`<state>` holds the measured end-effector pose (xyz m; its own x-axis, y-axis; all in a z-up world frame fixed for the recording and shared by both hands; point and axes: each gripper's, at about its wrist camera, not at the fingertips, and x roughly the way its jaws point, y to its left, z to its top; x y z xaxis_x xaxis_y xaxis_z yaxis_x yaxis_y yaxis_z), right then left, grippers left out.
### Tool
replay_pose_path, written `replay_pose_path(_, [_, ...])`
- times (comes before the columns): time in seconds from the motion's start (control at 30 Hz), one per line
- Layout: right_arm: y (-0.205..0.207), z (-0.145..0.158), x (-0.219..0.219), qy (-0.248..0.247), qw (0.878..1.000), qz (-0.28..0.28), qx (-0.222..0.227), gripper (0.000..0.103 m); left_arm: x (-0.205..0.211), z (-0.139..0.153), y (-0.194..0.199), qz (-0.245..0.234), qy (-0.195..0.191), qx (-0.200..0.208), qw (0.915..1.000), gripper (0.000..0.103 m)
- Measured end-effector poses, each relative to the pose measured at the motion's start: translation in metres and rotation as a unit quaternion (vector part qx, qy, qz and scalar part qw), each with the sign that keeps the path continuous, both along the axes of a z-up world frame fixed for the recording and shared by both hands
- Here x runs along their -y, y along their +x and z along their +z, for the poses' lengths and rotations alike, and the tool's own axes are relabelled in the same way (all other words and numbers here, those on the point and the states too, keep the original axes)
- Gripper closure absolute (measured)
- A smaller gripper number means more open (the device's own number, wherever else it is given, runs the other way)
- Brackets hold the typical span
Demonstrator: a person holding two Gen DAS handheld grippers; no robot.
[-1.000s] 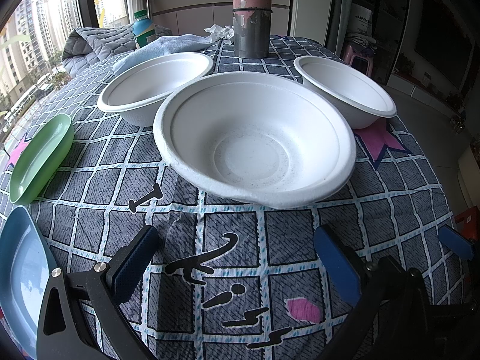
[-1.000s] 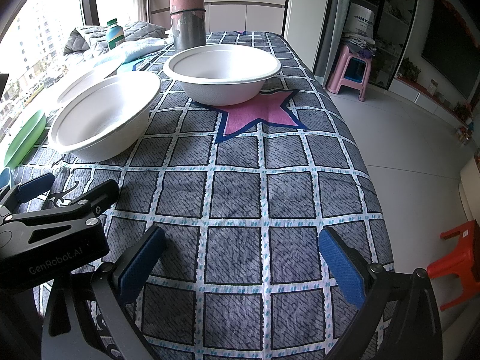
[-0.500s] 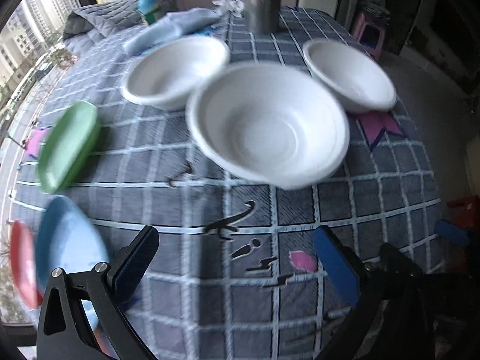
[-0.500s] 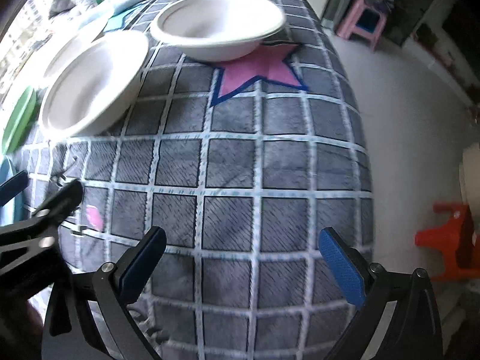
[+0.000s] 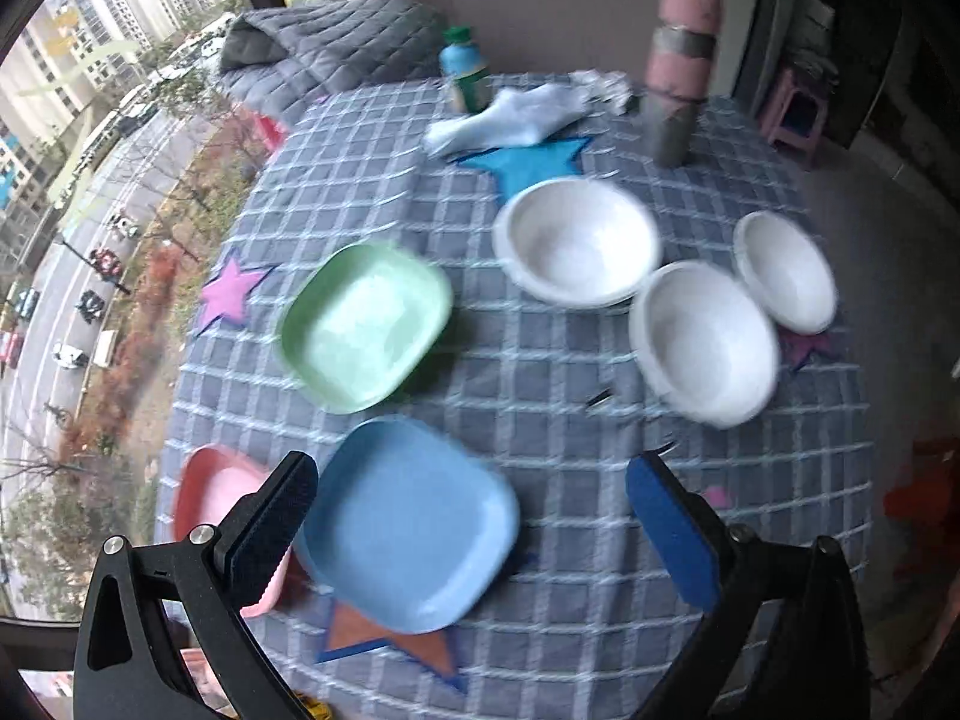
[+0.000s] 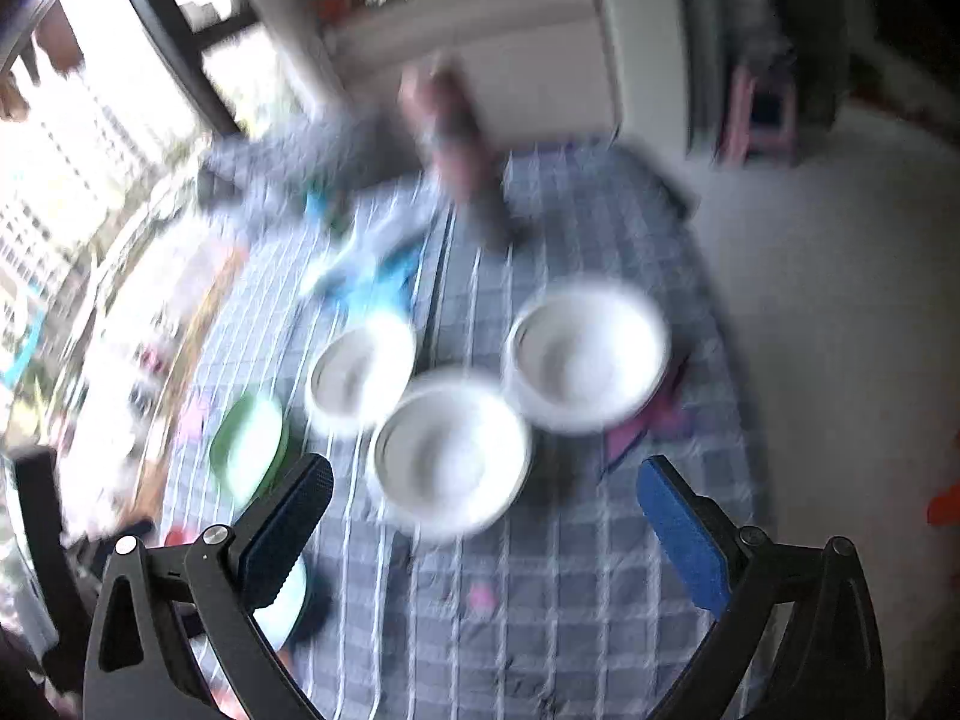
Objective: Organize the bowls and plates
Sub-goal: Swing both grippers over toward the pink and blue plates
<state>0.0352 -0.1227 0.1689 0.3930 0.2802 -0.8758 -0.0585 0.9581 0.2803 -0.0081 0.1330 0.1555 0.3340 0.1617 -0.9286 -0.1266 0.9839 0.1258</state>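
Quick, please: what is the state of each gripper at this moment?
Left gripper: open, holding nothing, above the blue plate.
Right gripper: open, holding nothing, above the white bowls.

The right wrist view is smeared throughout: the three bowls (image 6: pixel 450 456) show only as soft white discs, and the green plate (image 6: pixel 249 450) has no clear edge. In the left view, a finger (image 5: pixel 270 534) hides part of the pink plate (image 5: pixel 207 489).
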Motion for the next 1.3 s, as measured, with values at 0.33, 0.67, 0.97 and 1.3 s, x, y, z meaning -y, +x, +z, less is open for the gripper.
replay_pose_path(0.33, [-0.004, 0.050, -0.060, -0.074, 0.995, 0.053, 0.030, 0.001, -0.076, 0.054, -0.020, 0.027, -0.050, 0.071, 0.9959, 0.000])
replay_pose_path(0.67, [-0.006, 0.016, -0.145, -0.115, 0.987, 0.097, -0.055, 0.001, -0.140, 0.016, -0.005, 0.055, -0.053, -0.031, 0.9966, 0.000])
replay_pose_path(0.97, [-0.027, 0.010, -0.222, -0.126, 0.970, 0.203, -0.054, 0.001, -0.205, -0.006, -0.016, 0.066, -0.068, -0.039, 0.9948, 0.000])
replay_pose_path(1.3, [-0.041, -0.012, -0.273, -0.108, 0.964, 0.227, -0.084, 0.001, -0.221, -0.023, -0.019, 0.029, -0.080, -0.063, 0.9944, 0.000])
